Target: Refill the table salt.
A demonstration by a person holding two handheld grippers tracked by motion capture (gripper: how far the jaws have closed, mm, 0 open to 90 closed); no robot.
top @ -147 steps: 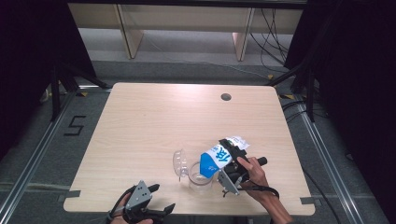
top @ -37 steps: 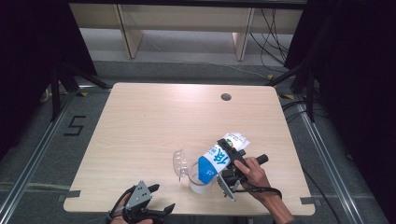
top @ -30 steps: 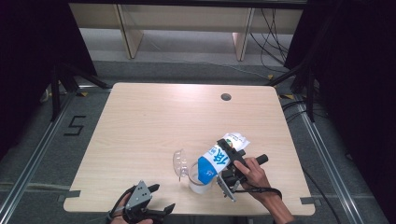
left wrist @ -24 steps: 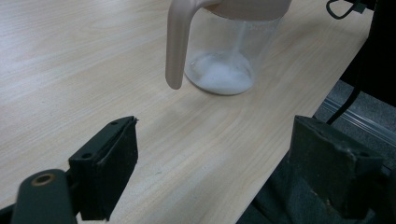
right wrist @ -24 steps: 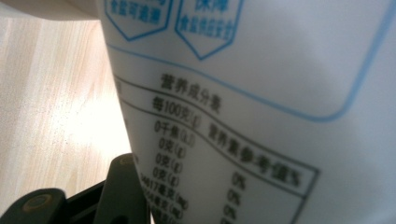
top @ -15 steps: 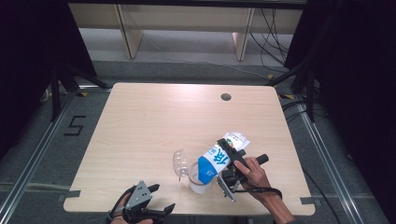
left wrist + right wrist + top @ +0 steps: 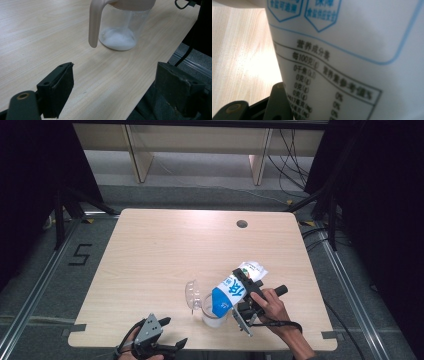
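Note:
A blue and white printed bag (image 7: 234, 291) hangs tilted, its lower end over the mouth of a clear jug (image 7: 212, 314) near the table's front edge. My right gripper (image 7: 240, 296) is shut on the bag, one black finger (image 7: 277, 103) pressed against its label (image 7: 352, 50). The jug (image 7: 120, 27) has a pale handle (image 7: 94, 25), an open lid (image 7: 191, 295) swung to its left, and white powder (image 7: 117, 40) on its bottom. My left gripper (image 7: 174, 332) rests open at the front edge, left of the jug, with nothing between its jaws (image 7: 112, 92).
The light wooden table (image 7: 165, 250) has a round cable hole (image 7: 242, 224) at the back right. The table's front edge (image 7: 150, 82) runs close under my left gripper. Shelving legs and cables stand on the floor behind the table.
Over the last seconds the bag has dropped a little toward the jug in my right gripper. The left gripper has stayed where it was.

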